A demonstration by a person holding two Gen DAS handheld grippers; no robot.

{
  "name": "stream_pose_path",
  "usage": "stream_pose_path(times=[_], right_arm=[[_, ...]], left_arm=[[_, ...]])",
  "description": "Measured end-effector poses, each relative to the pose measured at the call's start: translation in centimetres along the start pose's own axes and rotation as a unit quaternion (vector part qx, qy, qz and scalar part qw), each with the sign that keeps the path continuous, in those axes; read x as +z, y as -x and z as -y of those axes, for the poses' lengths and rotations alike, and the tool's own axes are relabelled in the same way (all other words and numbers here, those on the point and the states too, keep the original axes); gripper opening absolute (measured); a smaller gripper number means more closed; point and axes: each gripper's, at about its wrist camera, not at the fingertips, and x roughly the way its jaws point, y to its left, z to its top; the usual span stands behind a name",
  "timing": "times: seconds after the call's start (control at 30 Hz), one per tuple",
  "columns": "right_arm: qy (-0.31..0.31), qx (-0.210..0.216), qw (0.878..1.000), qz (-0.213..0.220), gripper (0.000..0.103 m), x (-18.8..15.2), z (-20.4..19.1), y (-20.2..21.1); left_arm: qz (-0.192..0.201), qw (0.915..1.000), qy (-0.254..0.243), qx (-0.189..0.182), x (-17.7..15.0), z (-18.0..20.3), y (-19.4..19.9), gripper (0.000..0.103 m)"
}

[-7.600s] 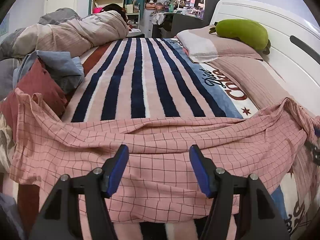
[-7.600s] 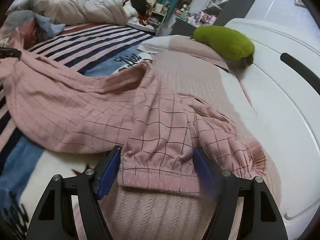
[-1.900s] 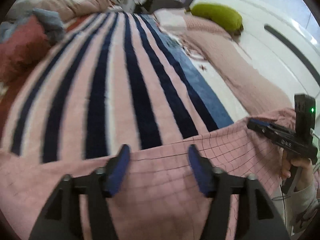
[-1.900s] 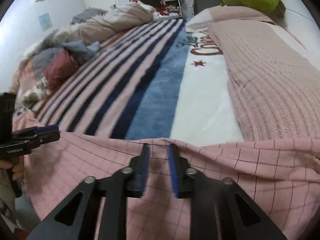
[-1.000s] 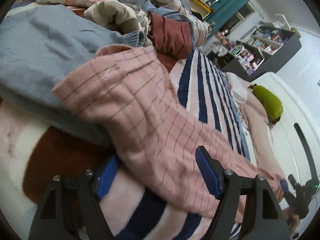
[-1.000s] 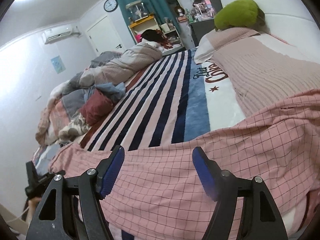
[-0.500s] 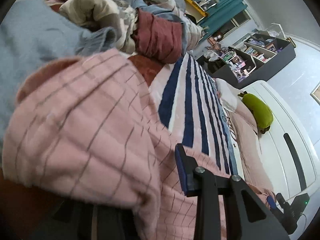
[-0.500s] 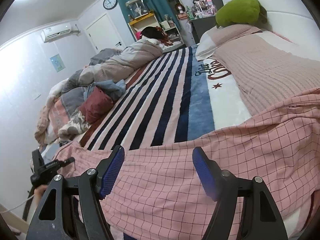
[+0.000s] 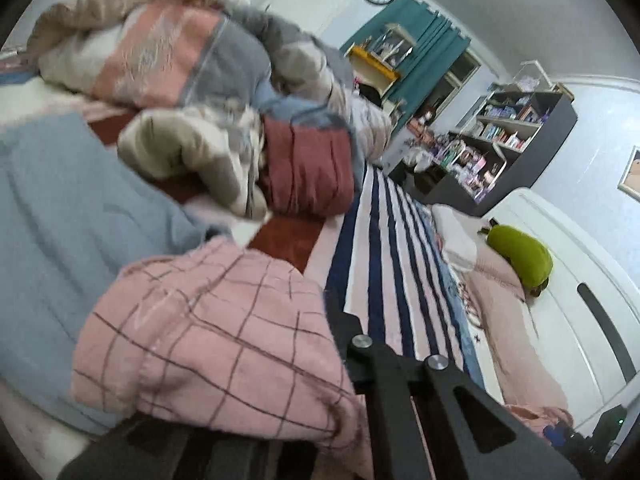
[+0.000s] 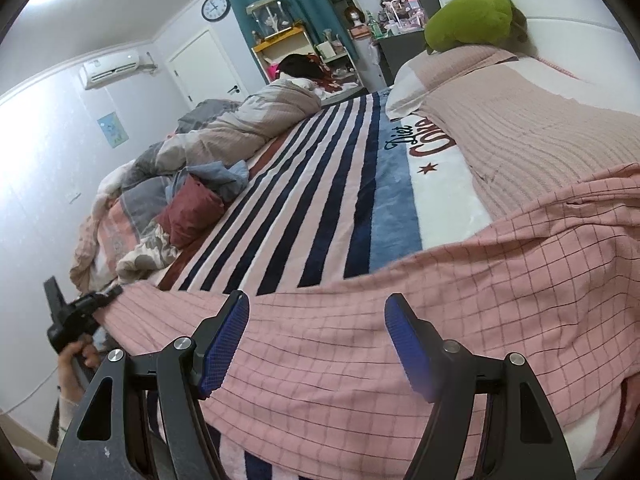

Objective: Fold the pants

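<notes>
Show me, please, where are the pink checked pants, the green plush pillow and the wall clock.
pink checked pants (image 10: 360, 360): right wrist view, flat middle of the cloth.
green plush pillow (image 10: 472, 20): right wrist view, centre of its body.
wall clock (image 10: 215, 7): right wrist view, its face.

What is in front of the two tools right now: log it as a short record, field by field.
garment: pink checked fabric pants, spread across the bed
surface: striped plush blanket
left tool: jaws have just been closing; shut on the pants' end, fabric bunched over it
right tool: open, above the pants, nothing between its pads
beyond the pants: green plush pillow, dark red folded cloth
fold status: not yet folded over
</notes>
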Motion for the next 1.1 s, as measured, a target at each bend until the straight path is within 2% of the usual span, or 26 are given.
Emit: stream_pose_path(times=[0.17, 0.37, 0.53, 0.7, 0.83, 1.1], right_arm=[[-0.005, 0.002, 1.0, -0.01, 0.067, -0.4, 0.0, -0.3], [-0.004, 0.017, 0.999, -0.036, 0.067, -1.4, -0.8, -1.6], [-0.003, 0.028, 0.998, -0.058, 0.067, -2.4, -1.8, -3.1], [-0.001, 0.032, 0.998, -0.06, 0.067, -2.7, -2.5, -3.4], [0.002, 0.032, 0.998, -0.06, 0.067, -2.7, -2.6, -3.3], [-0.012, 0.034, 0.998, -0.05, 0.067, -2.8, -0.9, -2.3]], left_arm=[[0.035, 0.9992, -0.003, 0.018, 2.5, -1.0, 2.3, 0.001], [0.082, 0.9927, -0.026, 0.085, 5.8, -3.5, 6.3, 0.001], [0.095, 0.9869, -0.036, 0.125, 7.5, -5.2, 8.3, 0.001], [0.08, 0.9888, -0.057, 0.113, 7.1, -4.4, 8.4, 0.001], [0.069, 0.9911, -0.072, 0.088, 6.3, -2.6, 8.3, 0.001], [0.032, 0.9894, -0.141, 0.017, 3.2, 4.8, 7.1, 0.001]])
